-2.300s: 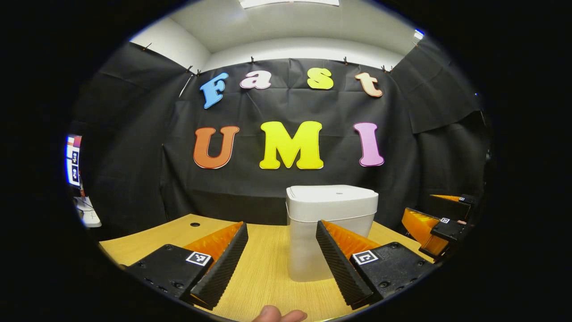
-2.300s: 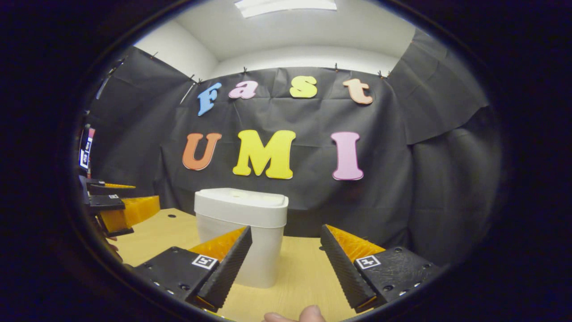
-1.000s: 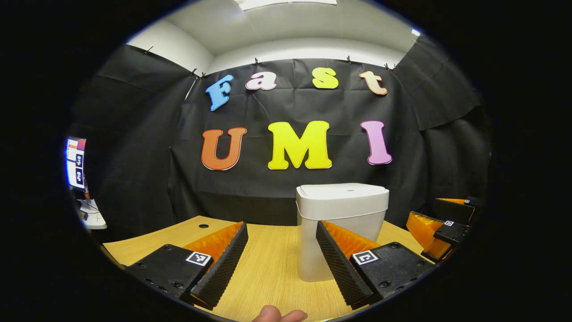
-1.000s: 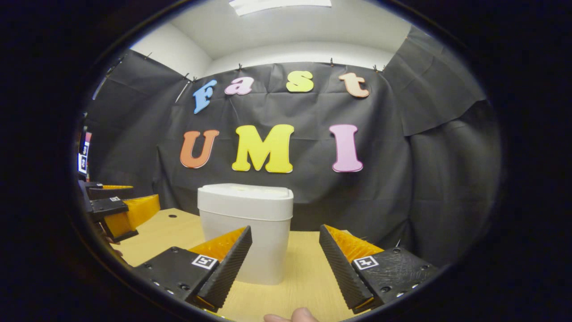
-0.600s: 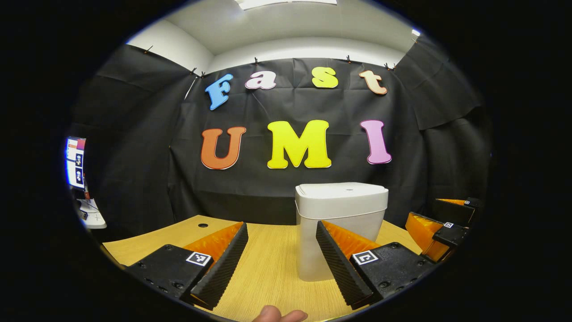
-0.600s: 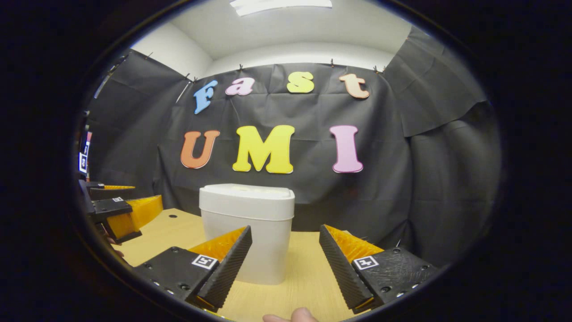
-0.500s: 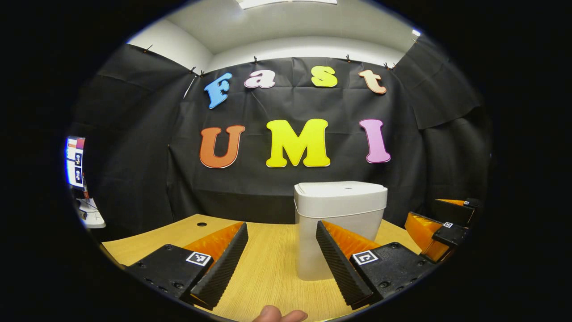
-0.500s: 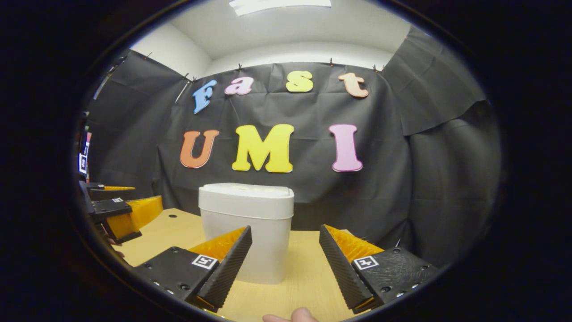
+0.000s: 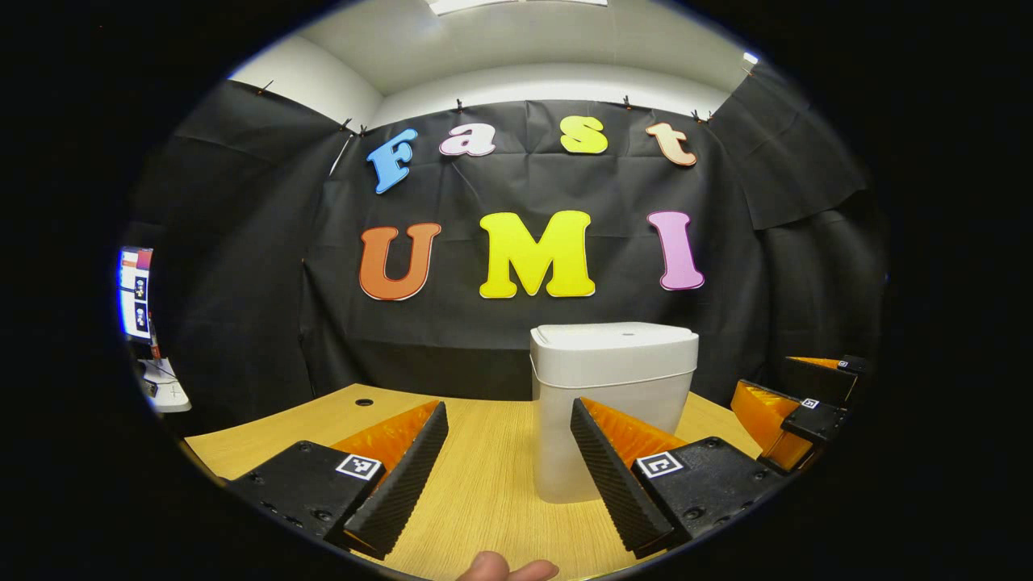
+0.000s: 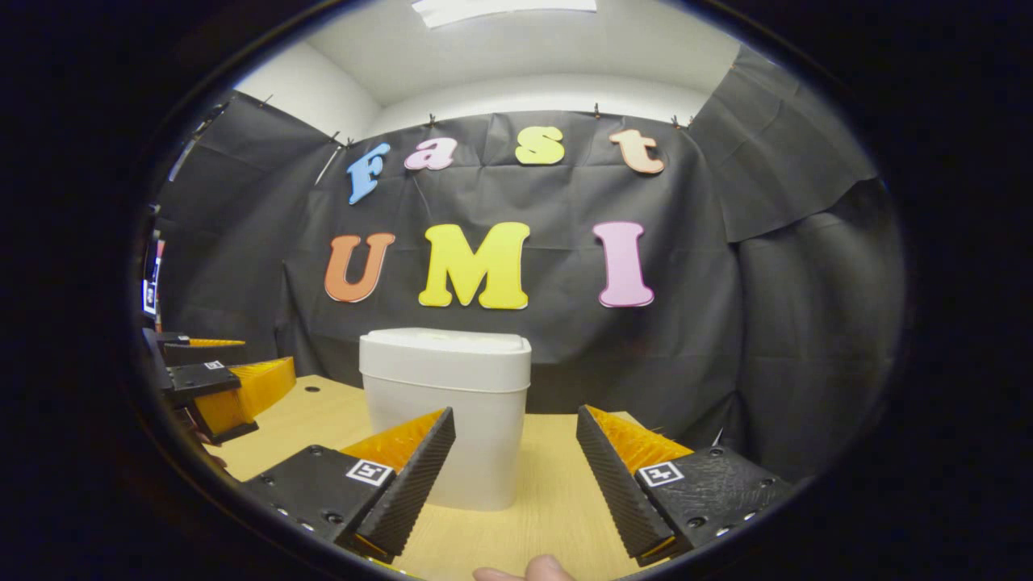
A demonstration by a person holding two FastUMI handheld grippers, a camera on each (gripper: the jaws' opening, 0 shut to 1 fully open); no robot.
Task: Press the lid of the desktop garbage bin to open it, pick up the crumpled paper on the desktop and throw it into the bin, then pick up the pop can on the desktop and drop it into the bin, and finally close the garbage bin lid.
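A white garbage bin stands on the wooden desktop with its lid down. My left gripper is open and empty, a short way in front of the bin and slightly to its left. In the right gripper view the same bin sits ahead and to the left, and my right gripper is open with nothing between its fingers. The right gripper also shows at the far right of the left gripper view, and the left gripper at the far left of the right gripper view.
A small round hole marks the desktop at the back left. A screen and a white surface lie off the table's left side. A fingertip shows at the bottom edge of the left gripper view.
Both views have dropped slightly, so the bin's lid now appears nearly edge-on. Both grippers stayed open and empty.
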